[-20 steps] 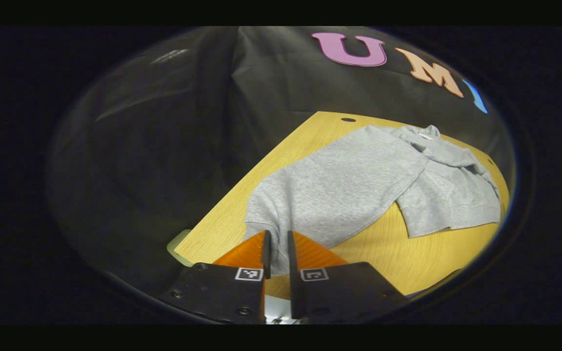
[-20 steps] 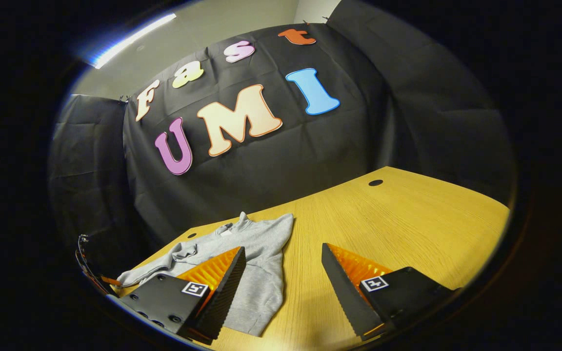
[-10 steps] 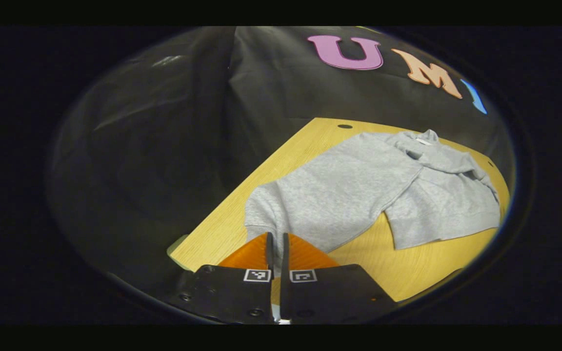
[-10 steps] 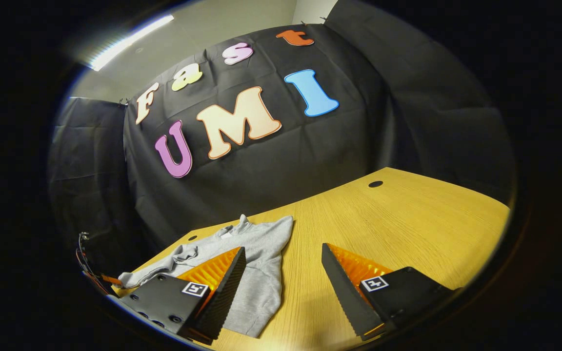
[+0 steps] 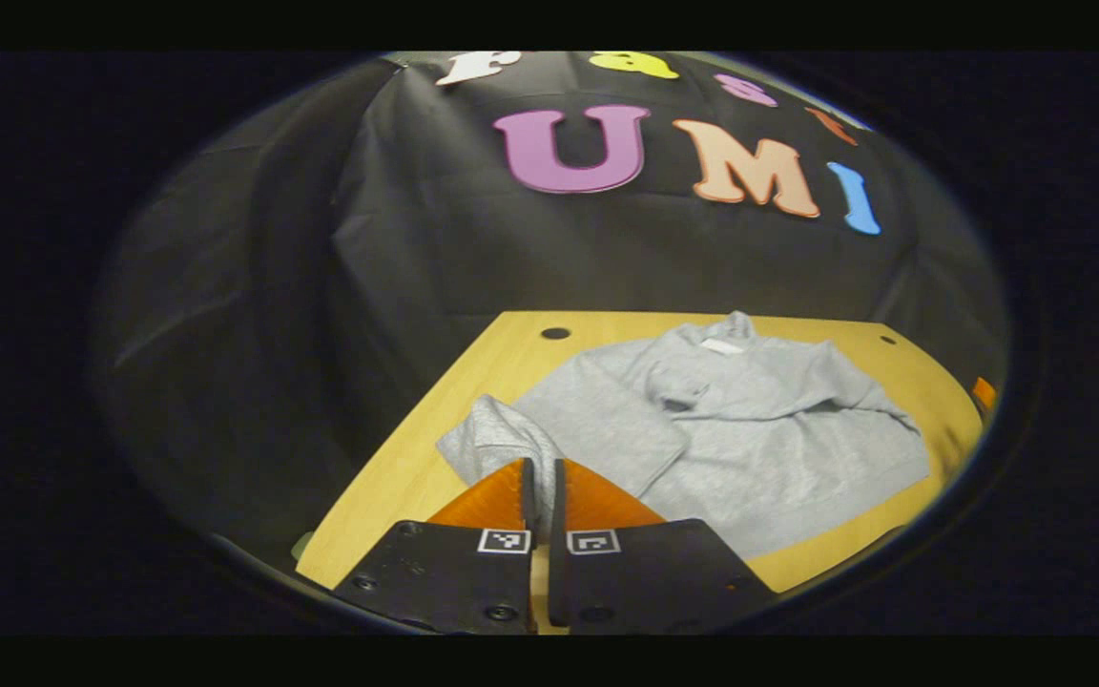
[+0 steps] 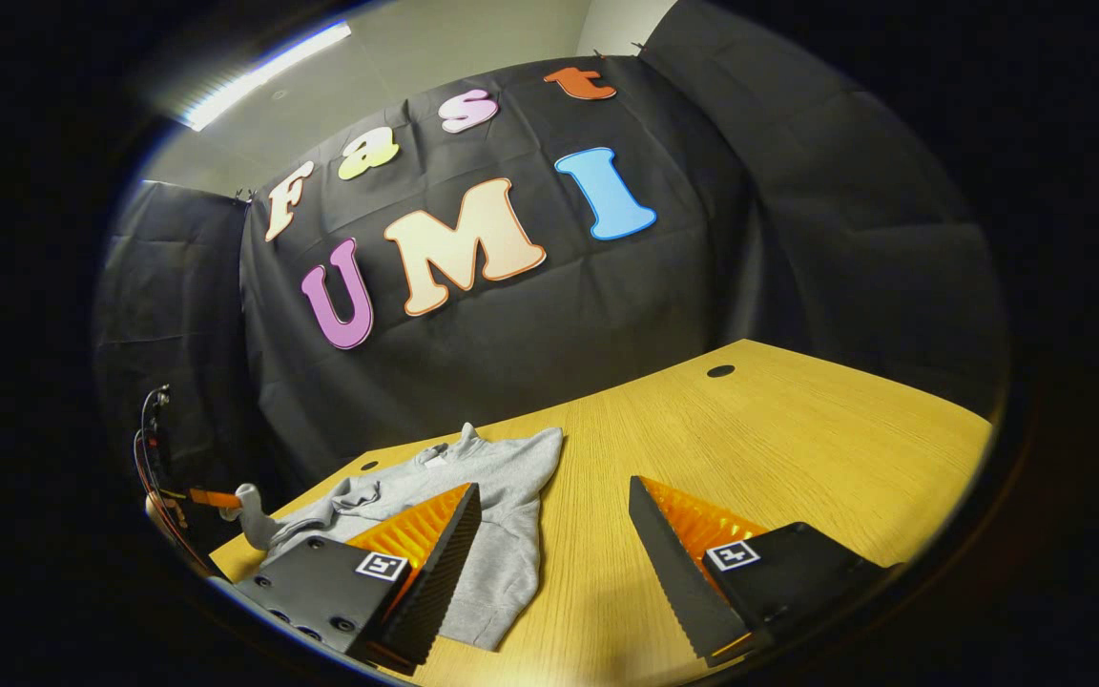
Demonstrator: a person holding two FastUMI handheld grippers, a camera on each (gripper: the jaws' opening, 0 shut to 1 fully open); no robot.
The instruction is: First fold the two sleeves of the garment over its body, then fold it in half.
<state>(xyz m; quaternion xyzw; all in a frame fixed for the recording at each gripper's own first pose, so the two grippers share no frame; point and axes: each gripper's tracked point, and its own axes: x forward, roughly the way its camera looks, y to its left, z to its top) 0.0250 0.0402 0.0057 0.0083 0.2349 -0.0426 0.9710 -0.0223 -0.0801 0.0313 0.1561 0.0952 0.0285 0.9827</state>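
Note:
A grey sweatshirt (image 5: 759, 439) lies flat on the wooden table (image 5: 397, 477), collar toward the wall. One sleeve (image 5: 683, 386) lies folded across its chest. My left gripper (image 5: 542, 469) is shut on the cuff end of the other sleeve (image 5: 492, 439), which is bunched and raised off the table at the garment's left side. In the right gripper view the sweatshirt (image 6: 502, 477) lies left of centre. My right gripper (image 6: 554, 498) hangs open over its near right edge, with one finger above the cloth and the other above bare wood. The lifted sleeve end (image 6: 252, 515) shows at the far left.
Black cloth walls close the table in at the back and sides. The tabletop has small round cable holes (image 5: 555, 333) (image 6: 720, 370) near its far edge. Bare wood (image 6: 798, 439) stretches to the right of the garment. Cables (image 6: 151, 448) hang at the left wall.
My left gripper closed fully on the sleeve cuff, then lifted it and swung it inward toward the body, so the sleeve is now bunched. The right gripper has barely moved.

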